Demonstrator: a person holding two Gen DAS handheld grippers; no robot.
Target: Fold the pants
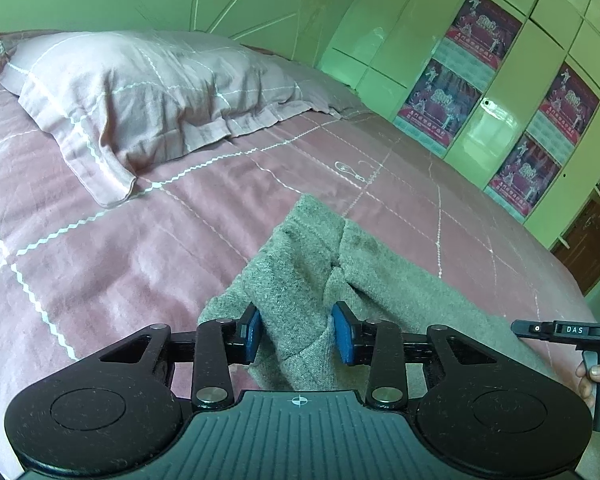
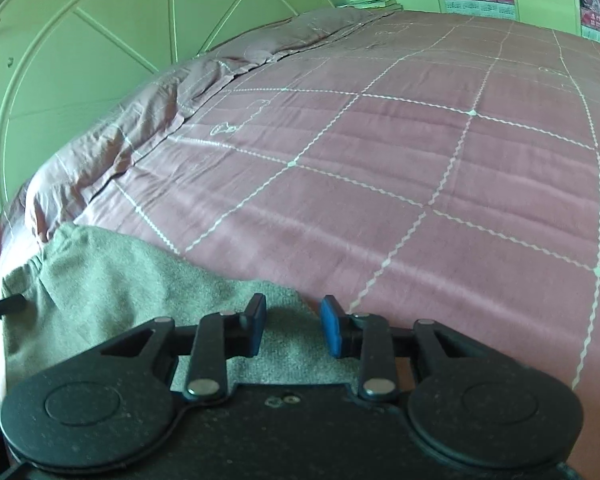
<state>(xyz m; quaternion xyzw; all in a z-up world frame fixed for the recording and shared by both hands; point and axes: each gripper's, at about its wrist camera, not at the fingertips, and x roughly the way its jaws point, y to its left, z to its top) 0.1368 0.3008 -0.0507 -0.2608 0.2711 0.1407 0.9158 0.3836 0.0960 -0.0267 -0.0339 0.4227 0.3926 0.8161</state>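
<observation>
Grey fleece pants [image 1: 300,264] lie on a pink checked bed cover [image 1: 100,260]. My left gripper [image 1: 299,336] is shut on a bunched fold of them, the blue pads pressing the cloth from both sides. In the right wrist view the pants [image 2: 112,280] spread toward the lower left, with the gathered waistband [image 2: 24,268] at the far left. My right gripper [image 2: 293,330] is shut on a corner of the grey cloth, which fills the gap between its pads. In the left wrist view, the right gripper's black body [image 1: 560,330] shows at the right edge, with the hand [image 1: 596,376] holding it.
A pink pillow [image 1: 140,92] lies at the head of the bed, in front of a pale green headboard [image 2: 100,40]. Green wardrobe doors with posters [image 1: 500,80] stand along the far side. The bed cover [image 2: 420,160] stretches wide beyond the right gripper.
</observation>
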